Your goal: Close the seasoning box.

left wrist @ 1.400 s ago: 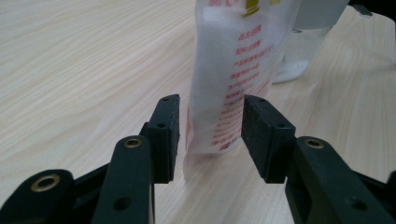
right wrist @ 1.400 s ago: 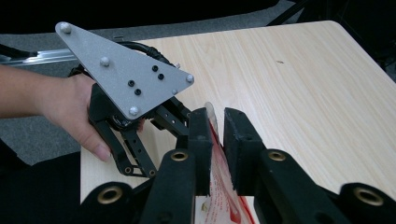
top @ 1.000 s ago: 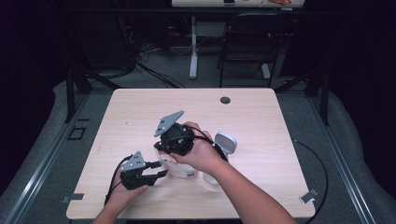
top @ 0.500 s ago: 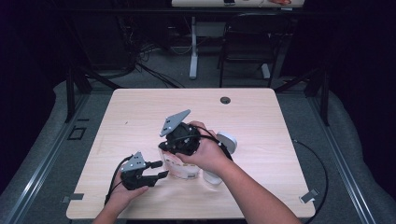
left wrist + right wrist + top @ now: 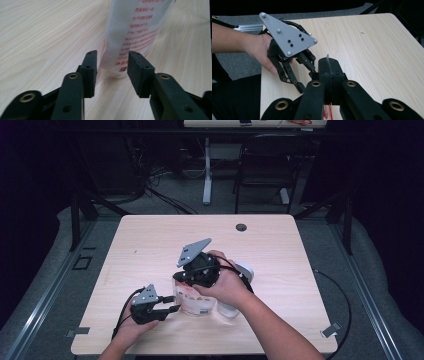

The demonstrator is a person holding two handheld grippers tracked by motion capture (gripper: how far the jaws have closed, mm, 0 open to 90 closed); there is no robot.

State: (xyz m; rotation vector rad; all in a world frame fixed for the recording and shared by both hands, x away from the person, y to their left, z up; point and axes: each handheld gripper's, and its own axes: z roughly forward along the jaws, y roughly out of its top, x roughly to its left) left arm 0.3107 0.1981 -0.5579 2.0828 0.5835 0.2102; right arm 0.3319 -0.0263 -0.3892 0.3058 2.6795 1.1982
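table (image 5: 150,240): pale matt wood grain | bag (image 5: 135,30): thin glossy translucent plastic, red print | left claw (image 5: 112,71): matt black plastic

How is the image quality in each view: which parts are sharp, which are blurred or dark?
High view: the table is evenly lit, the room behind it dark. Left gripper view: the jaws near the lens are soft, and the red print on the clear plastic bag is blurred though partly legible. Right gripper view: the wood grain and the left gripper are sharp; the bottom left corner is black.
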